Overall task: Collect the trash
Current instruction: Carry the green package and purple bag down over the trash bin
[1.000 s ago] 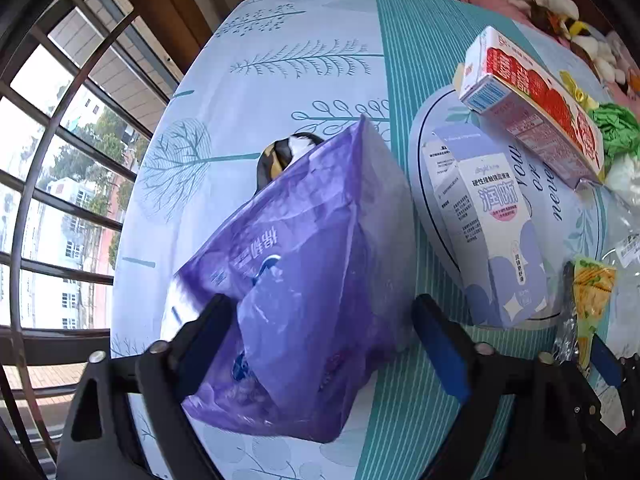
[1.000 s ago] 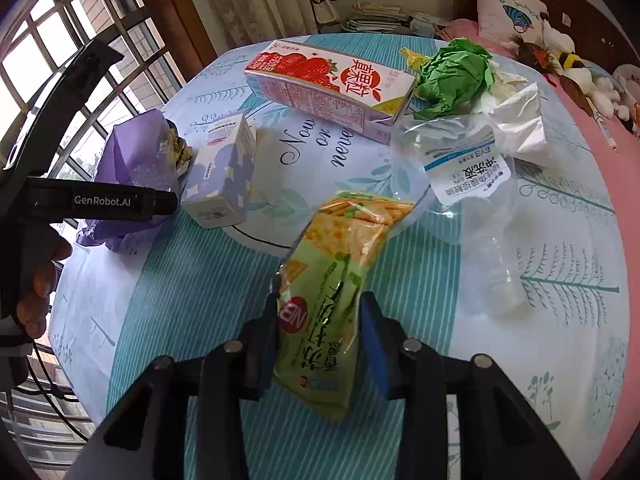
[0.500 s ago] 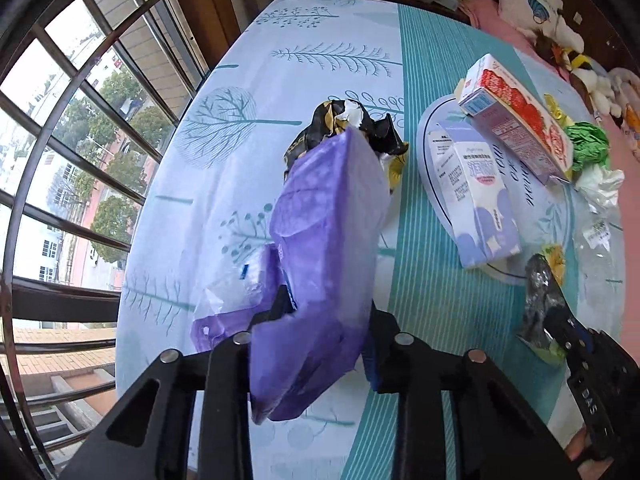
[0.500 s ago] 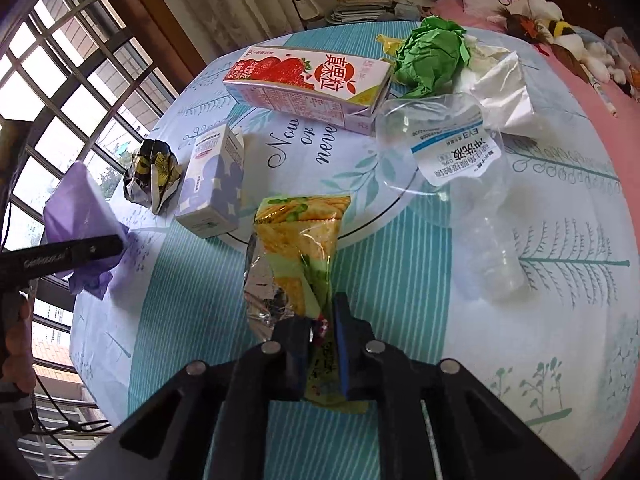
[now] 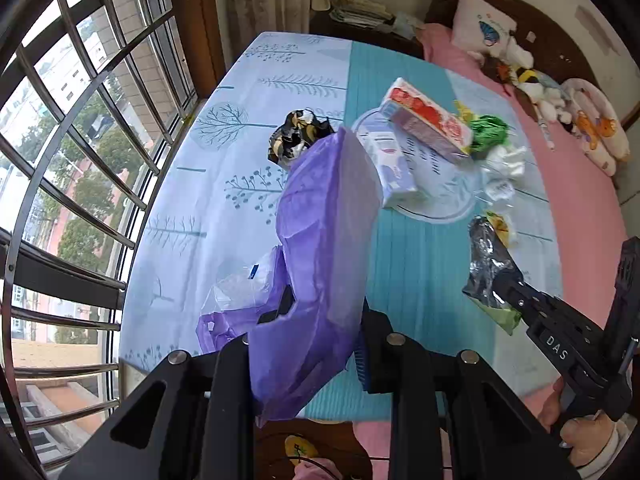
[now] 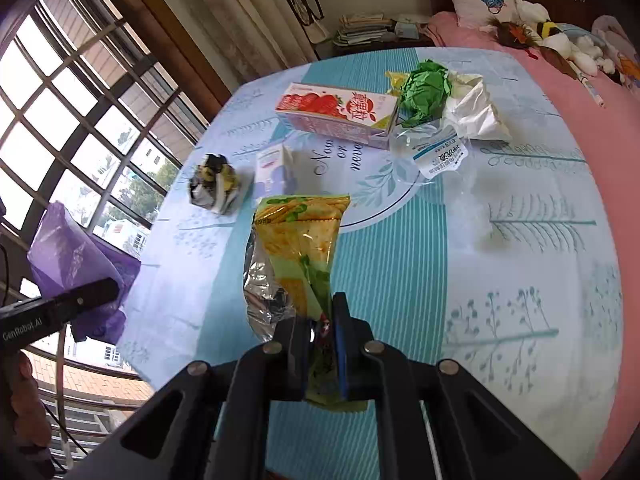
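Right wrist view | right gripper (image 6: 320, 332) pinched shut on the cracker wrapper's (image 6: 300, 240) lower end, lifted above the table (image 6: 520, 280) | left gripper (image 5: 316, 320) clamping the purple bag (image 5: 324, 240) aloft | both look light, limp, crinkly film: hold near an edge, likely slippery.

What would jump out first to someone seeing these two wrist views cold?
The big purple plastic bag pinched in the left gripper, filling the middle of the left wrist view. Next, the yellow-green cracker wrapper clamped in the right gripper, held above the blue tree-print tablecloth. Behind it lies the strawberry milk carton beside a crumpled green paper ball.
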Tool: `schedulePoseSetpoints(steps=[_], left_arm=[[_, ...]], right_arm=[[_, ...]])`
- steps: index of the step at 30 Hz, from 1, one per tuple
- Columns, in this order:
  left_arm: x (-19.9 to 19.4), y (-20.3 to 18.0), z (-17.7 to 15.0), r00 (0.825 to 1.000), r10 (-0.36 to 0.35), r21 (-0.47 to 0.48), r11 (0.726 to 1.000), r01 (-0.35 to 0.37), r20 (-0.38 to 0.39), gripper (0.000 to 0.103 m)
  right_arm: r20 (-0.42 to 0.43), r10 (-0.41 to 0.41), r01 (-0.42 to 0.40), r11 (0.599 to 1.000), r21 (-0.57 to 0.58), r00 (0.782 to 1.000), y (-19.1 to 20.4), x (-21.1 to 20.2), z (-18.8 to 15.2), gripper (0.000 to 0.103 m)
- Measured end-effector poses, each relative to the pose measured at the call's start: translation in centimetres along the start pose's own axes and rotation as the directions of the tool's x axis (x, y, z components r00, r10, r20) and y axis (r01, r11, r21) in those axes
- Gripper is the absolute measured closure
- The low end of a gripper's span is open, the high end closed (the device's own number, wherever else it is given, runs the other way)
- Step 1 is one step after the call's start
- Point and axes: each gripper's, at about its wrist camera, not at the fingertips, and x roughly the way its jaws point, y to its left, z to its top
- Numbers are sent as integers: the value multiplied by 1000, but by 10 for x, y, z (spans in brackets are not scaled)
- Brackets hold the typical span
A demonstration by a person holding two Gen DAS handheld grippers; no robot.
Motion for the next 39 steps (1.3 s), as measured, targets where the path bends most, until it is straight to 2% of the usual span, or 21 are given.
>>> schedulePoseSetpoints(steps=[6, 10, 15, 19, 27, 34, 39], left_arm=[[-45, -5, -46, 998, -59, 42, 997, 58, 30, 80], [-65, -6, -80, 995, -98, 82, 992, 96, 31, 80], [-79, -6, -122, 990, -143, 125, 982, 142, -4, 80], [-79, -7, -152, 987, -156, 143, 976, 162, -47, 80], [-46, -18, -207, 979, -132, 162, 974, 157, -154, 80], [-1, -29, -239, 968, -94, 152, 980, 132, -233, 80], [49, -37, -258, 969, -58, 150, 984, 96, -240, 79]], right_arm=[[54, 31, -32, 999, 15, 998, 20, -49, -34, 93], [83, 31, -34, 999, 40, 996, 31, -82, -71, 93], [66, 21, -26, 997, 73, 998, 37, -104, -116, 93], [8, 21, -22, 997, 71, 1000, 41, -108, -150, 93], [-127, 26, -15, 996, 88, 992, 34, -79, -206, 93], [-249, 34, -6, 993, 114, 968, 11, -33, -245, 93], [-326, 27, 21, 989, 144, 945, -12, 12, -266, 93]])
